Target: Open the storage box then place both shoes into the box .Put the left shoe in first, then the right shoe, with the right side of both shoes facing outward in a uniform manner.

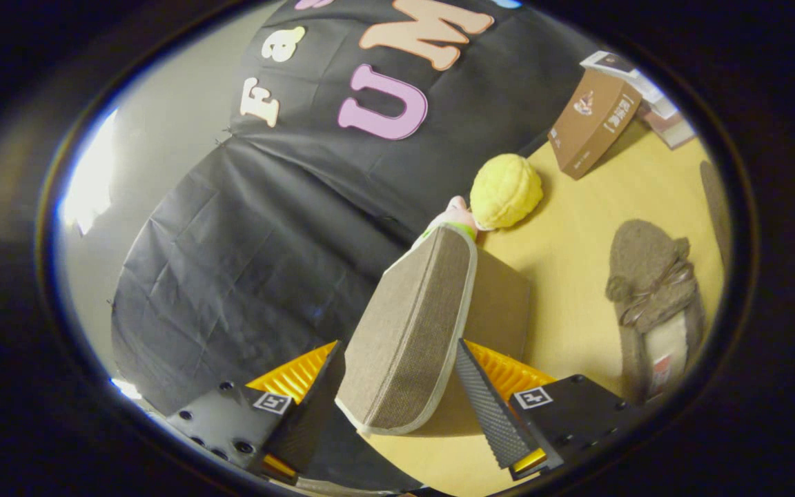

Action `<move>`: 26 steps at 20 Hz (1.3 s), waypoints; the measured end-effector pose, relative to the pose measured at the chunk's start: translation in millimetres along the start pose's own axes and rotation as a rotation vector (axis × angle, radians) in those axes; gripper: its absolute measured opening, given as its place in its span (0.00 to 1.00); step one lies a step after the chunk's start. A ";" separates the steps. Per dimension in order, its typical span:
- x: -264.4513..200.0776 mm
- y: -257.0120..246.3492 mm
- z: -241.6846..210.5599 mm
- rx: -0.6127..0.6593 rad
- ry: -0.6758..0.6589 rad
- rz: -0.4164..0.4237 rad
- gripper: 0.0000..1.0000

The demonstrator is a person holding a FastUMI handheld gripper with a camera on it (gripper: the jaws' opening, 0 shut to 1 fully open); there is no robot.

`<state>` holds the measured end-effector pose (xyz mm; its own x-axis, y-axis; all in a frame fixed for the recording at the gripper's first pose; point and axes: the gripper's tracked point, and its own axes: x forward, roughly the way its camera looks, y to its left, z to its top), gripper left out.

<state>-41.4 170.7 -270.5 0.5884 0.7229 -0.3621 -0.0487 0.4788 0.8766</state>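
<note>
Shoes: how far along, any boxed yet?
Done: none visibly boxed. In hand: the gripper is shut on one slipper, held sole-out, lifted off the table. Left: the second slipper lies on the table beyond the fingers. Whether the storage box is open can't be told.

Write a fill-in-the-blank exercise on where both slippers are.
1. The slipper between the hand-held gripper fingers shows its ____ to the camera.
2. The other slipper lies on the ____ surface.
3. The yellow plush toy sits ____ the held slipper.

Missing words: sole; wooden; beyond
</note>
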 end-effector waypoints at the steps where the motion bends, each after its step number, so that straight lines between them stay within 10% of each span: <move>1: 2.8 -0.5 -4.2 0.038 0.013 0.020 1.00; 14: 18.1 -9.8 -22.4 0.256 0.071 0.111 0.98; 24: -0.2 25.7 -29.4 0.271 0.149 0.201 0.69; 26: 5.0 24.6 -27.5 0.226 0.124 0.169 0.43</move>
<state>-61.8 199.8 -259.5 0.4838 0.8446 -0.2291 0.0516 0.2338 0.9709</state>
